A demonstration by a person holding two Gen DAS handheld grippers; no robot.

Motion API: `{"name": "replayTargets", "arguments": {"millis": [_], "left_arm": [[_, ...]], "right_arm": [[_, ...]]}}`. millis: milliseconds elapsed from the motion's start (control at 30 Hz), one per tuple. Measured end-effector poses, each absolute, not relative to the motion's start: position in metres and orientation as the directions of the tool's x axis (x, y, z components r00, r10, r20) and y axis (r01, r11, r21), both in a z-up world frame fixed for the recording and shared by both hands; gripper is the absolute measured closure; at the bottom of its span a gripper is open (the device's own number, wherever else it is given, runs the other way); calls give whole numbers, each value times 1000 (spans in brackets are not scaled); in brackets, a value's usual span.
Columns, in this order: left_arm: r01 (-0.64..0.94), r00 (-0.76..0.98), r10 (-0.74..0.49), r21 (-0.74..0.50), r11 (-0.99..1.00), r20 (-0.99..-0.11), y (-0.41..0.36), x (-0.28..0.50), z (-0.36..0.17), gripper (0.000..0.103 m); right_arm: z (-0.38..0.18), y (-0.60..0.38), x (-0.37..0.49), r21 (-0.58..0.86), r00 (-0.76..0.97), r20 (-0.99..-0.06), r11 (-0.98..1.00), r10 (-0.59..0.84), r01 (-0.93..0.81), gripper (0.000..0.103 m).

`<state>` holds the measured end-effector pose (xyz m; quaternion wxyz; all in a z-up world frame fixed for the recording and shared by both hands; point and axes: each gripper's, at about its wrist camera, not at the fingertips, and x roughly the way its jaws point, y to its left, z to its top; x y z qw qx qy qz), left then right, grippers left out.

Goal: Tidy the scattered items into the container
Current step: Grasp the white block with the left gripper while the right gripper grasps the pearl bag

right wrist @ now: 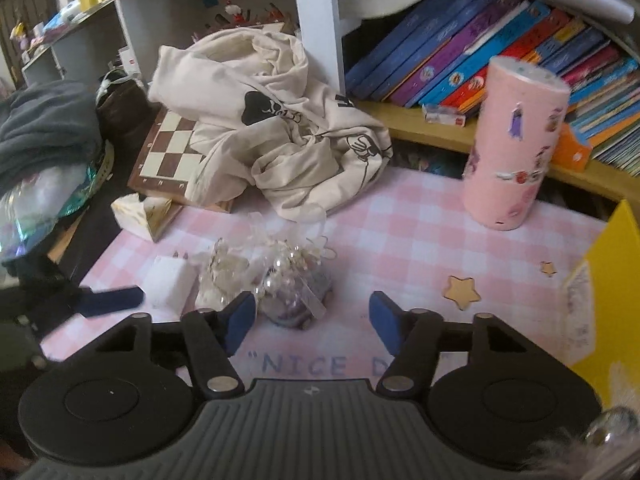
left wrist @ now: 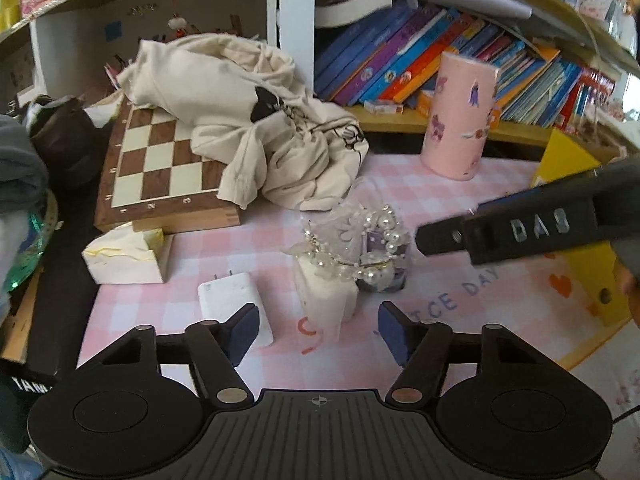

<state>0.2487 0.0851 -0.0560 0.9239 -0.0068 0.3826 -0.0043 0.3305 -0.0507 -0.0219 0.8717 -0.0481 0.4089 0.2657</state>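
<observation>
A pearl-trimmed gift pouch (left wrist: pixel 376 248) and a white pouch (left wrist: pixel 326 292) lie on the pink checked mat (left wrist: pixel 432 200), with a white charger (left wrist: pixel 234 300) to their left. My left gripper (left wrist: pixel 318 326) is open just in front of the white pouch. My right gripper (right wrist: pixel 312 318) is open, the pearl pouch (right wrist: pixel 290 284) close ahead near its left finger; it also shows from the side in the left wrist view (left wrist: pixel 424 238). A yellow box (right wrist: pixel 608 292) stands at the right. Two wooden stars (right wrist: pixel 461 291) lie on the mat.
A chessboard (left wrist: pixel 160 164) under a heap of cream cloth (left wrist: pixel 256 120) sits at the back left. A tissue pack (left wrist: pixel 124 256) lies before it. A tall pink cylinder (left wrist: pixel 460 116) stands at the back right, before a shelf of books (left wrist: pixel 440 52).
</observation>
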Motion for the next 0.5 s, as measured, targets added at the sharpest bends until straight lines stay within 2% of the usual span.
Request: {"name": "replayTargets", "arguments": {"millis": [333, 433, 467, 500], "left_arm": [[19, 695, 5, 25, 1000, -719, 74, 278, -77, 41], [12, 694, 15, 32, 999, -720, 75, 282, -81, 50], [12, 695, 13, 29, 999, -719, 76, 282, -82, 57], [14, 698, 6, 23, 1000, -716, 77, 282, -82, 61]], "right_arm": [[-42, -29, 367, 191, 474, -766, 858, 434, -477, 47], [-45, -27, 368, 199, 462, -770, 853, 440, -482, 54], [-45, -28, 367, 202, 459, -769, 851, 444, -484, 54], [-45, -28, 366, 205, 457, -769, 849, 447, -486, 59]]}}
